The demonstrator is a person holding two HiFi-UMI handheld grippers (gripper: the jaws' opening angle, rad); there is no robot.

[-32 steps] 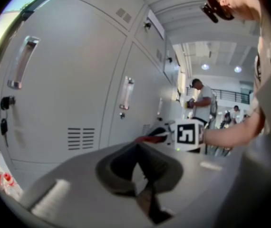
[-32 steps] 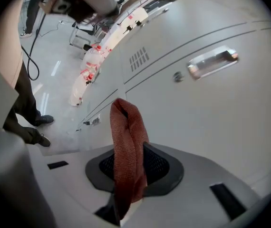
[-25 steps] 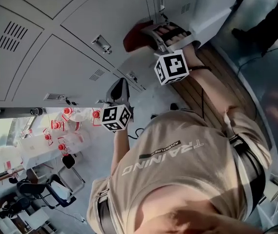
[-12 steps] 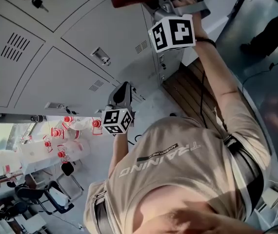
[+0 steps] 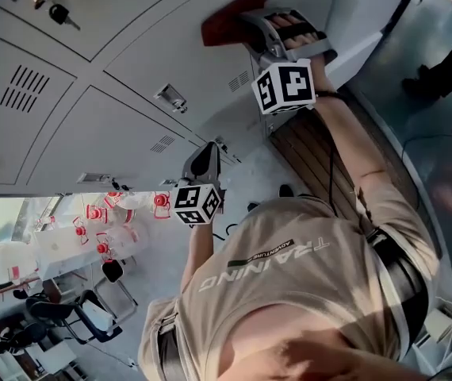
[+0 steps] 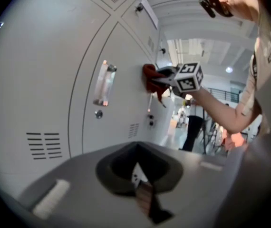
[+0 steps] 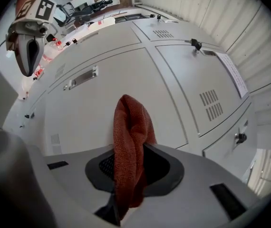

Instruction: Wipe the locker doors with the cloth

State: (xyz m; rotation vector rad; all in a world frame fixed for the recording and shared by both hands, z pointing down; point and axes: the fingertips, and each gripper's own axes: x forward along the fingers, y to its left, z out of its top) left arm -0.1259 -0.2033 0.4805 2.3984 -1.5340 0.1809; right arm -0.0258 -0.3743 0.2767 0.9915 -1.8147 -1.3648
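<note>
Cloth (image 5: pixel 227 22), red, sits at the tip of our right claw (image 5: pixel 248 25) in the head view. It lies against an upper locker door (image 5: pixel 170 50), while our left claw (image 5: pixel 202 159) hangs lower, well apart from it. In the left gripper view that claw's jaws are together on nothing, and the cloth (image 6: pixel 150 77) looks to touch the door just beside a handle (image 6: pixel 103 83). In the right gripper view the jaws are clamped on the cloth (image 7: pixel 128 146), whose long axis runs straight ahead toward the door (image 7: pixel 126 75). We judge the right arm the one to wipe. Every locker is closed, its contents hidden.
</note>
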